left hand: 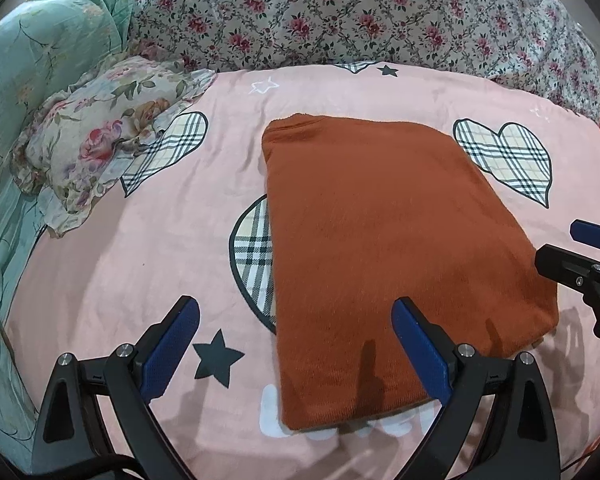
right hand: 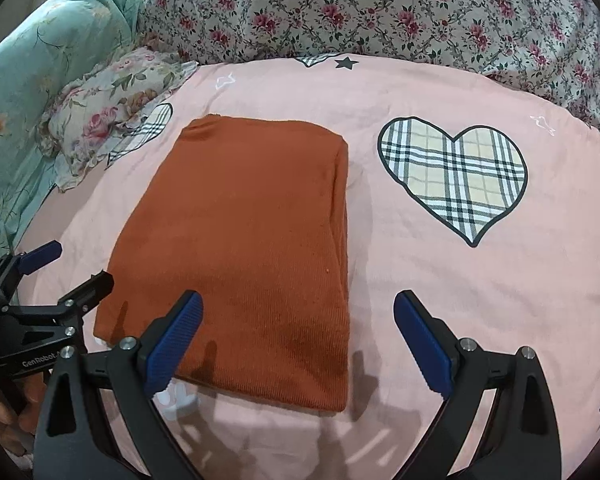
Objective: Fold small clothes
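Rust-orange knit cloth, a small garment [left hand: 384, 248] already folded into a neat rectangle, is lying flat on the pink bedsheet [left hand: 120, 264] printed with plaid hearts and dark stars. Its long axis is running from near to far, with the far end leaning a little to the left in the left wrist view. In the right wrist view the garment [right hand: 244, 248] is showing a thick folded edge along its right side, and the far corners are looking rounded. It is partly covering one plaid heart under its left edge.

The left gripper [left hand: 296, 344] is hovering above the near part of the garment with its blue pads wide apart, holding nothing; its right finger is standing over the cloth and its left finger over the bare sheet. The right gripper [right hand: 298, 340] is also spread wide and holding nothing, its left finger above the near right part of the garment and its right finger above the sheet. Whether any fingertip is touching the cloth is hard to judge, probably not.

Each gripper is appearing at the edge of the other camera, just beside the near corners of the garment.

A floral pillow [left hand: 100, 136] is lying to the far left, apart from the garment. A flowered quilt [left hand: 360, 12] is piled along the far side, and a green blanket [left hand: 32, 60] is bunched at the far left.
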Available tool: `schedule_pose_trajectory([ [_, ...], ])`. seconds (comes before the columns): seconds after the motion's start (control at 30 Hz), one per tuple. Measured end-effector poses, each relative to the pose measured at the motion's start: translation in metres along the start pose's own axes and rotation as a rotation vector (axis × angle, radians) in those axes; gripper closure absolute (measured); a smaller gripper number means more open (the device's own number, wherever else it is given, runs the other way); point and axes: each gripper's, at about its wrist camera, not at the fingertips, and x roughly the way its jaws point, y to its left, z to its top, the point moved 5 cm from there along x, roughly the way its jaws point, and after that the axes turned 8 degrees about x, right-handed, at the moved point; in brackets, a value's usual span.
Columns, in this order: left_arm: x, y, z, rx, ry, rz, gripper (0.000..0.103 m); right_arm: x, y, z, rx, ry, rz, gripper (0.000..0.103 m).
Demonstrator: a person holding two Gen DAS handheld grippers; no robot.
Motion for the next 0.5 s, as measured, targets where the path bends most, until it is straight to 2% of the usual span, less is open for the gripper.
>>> schedule_pose_trajectory([
  [0.5, 0.013, -0.002, 0.014, -0.002, 0.005, -0.003, 0.005, 0.009, -0.002, 0.013, 0.011, 0.003, 0.027, 0.007],
])
